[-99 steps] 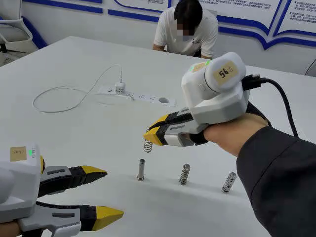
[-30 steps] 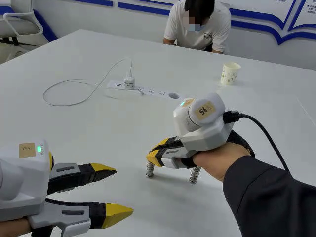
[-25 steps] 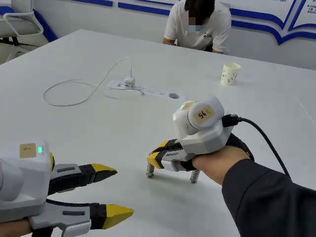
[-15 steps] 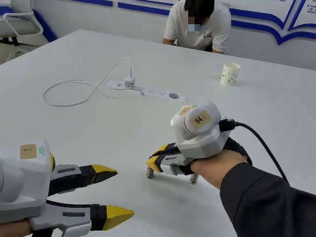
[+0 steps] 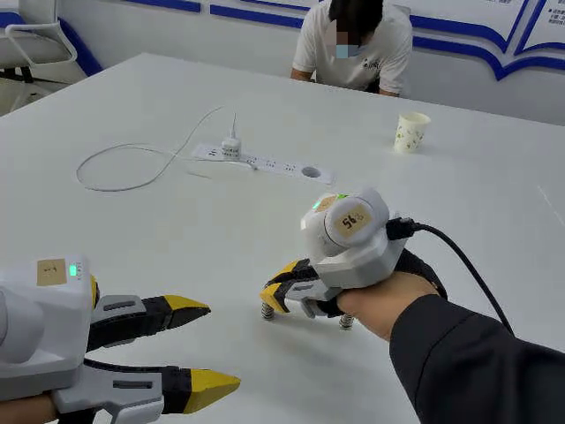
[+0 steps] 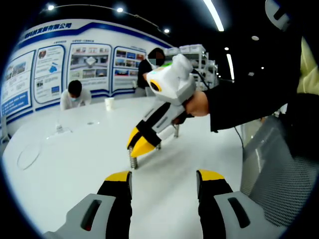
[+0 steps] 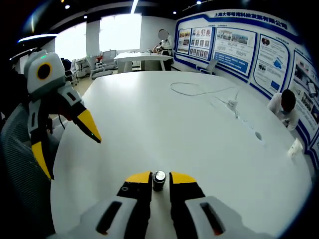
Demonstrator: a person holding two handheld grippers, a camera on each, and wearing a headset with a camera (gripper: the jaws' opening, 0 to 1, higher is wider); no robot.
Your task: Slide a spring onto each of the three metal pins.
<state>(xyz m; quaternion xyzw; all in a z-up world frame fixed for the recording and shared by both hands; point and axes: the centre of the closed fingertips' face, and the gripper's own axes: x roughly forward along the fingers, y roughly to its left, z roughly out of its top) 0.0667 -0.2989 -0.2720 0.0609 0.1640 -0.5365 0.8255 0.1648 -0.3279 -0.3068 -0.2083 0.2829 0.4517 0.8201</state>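
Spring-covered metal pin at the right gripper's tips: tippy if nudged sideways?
Probably tippy: the slim upright metal pin seems to stand free on the white table, tall for its footing. The silver coil spring around it likely flexes and compresses, adding no stiffness. With the right gripper closed about the spring's top, a sideways jerk could topple it.

Bright overhead light, fisheye-warped edges
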